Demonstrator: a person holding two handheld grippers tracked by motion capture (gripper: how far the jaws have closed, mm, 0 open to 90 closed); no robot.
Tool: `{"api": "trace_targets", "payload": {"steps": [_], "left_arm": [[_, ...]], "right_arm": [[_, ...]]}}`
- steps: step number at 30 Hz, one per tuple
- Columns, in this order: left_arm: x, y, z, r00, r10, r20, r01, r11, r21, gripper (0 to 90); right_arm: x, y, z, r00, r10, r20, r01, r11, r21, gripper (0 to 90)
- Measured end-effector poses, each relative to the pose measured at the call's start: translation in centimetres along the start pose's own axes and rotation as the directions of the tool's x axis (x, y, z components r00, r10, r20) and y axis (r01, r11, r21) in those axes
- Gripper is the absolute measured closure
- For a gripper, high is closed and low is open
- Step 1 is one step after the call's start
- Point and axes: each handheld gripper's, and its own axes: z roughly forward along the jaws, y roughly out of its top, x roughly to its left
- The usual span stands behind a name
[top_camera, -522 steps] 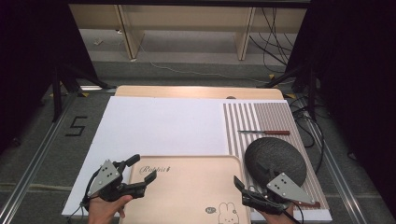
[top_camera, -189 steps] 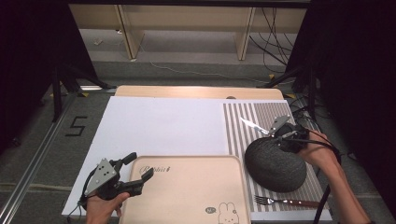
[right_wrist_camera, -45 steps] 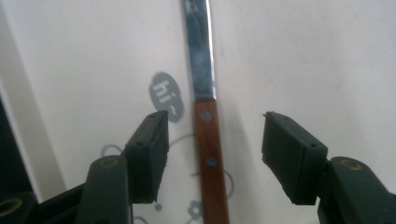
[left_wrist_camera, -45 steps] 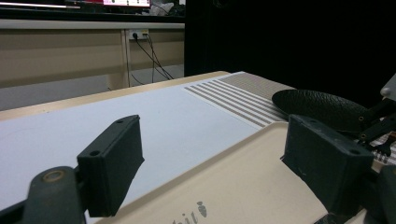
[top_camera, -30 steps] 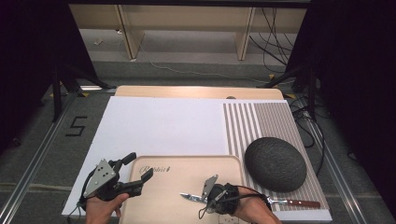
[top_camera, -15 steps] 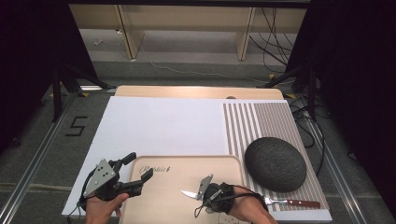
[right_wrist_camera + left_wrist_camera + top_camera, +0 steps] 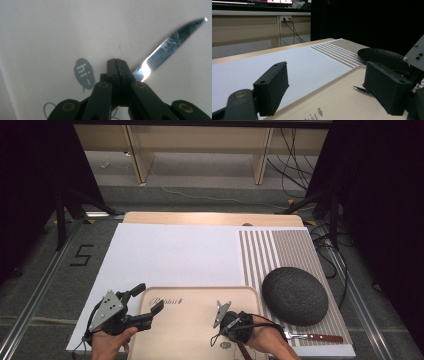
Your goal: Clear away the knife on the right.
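Right: knife over the tray, right claw clamped on it, left claw parked wide and empty.

High view: right claw (image 7: 220, 311) hovers above the tray (image 7: 170, 330); fork (image 7: 312, 337) lies on the striped mat (image 7: 280, 247) just beside the dark oval plate (image 7: 295, 295); left claw (image 7: 147, 301) sits at the tray's left rim, on the bench (image 7: 170, 252).
Left gripper view: jaws well apart, nothing between them; knife tip (image 7: 362, 90) pokes out past the right-hand jaw, low over the tray.
Right gripper view: jaws fully closed on the knife (image 7: 170, 43), blade angled out to one side above the tray's "hi" print (image 7: 84, 72).
Risk: the grip looks off-centre and the blade skewed, so a quick wrist turn could swing or slip it, and it lands crooked or scrapes the tray.
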Motion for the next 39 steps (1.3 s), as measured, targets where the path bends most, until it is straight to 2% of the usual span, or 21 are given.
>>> {"api": "trace_targets", "payload": {"steps": [7,9,30,39], "left_arm": [[0.0,0.0,0.1,1.0000,-0.001,0.008,0.001,1.0000,-0.009,18.8],[0.0,0.0,0.0,1.0000,0.003,-0.001,-0.003,1.0000,0.001,18.8],[0.0,0.1,-0.1,1.0000,-0.003,-0.003,0.003,1.0000,-0.005,18.8],[0.0,0.1,-0.2,1.0000,-0.002,-0.005,0.002,1.0000,-0.005,18.8]], "right_arm": [[-0.6,-1.2,-0.4,0.9997,0.024,-0.002,-0.024,1.000,0.008,90.0],[-0.7,-1.5,-0.4,0.9994,0.033,-0.009,-0.033,0.999,0.014,90.0],[-1.3,-3.4,-1.1,0.9987,0.029,-0.041,-0.027,0.999,0.041,90.0],[-1.8,-4.4,-1.5,0.9975,0.061,-0.036,-0.058,0.996,0.061,90.0]]}}
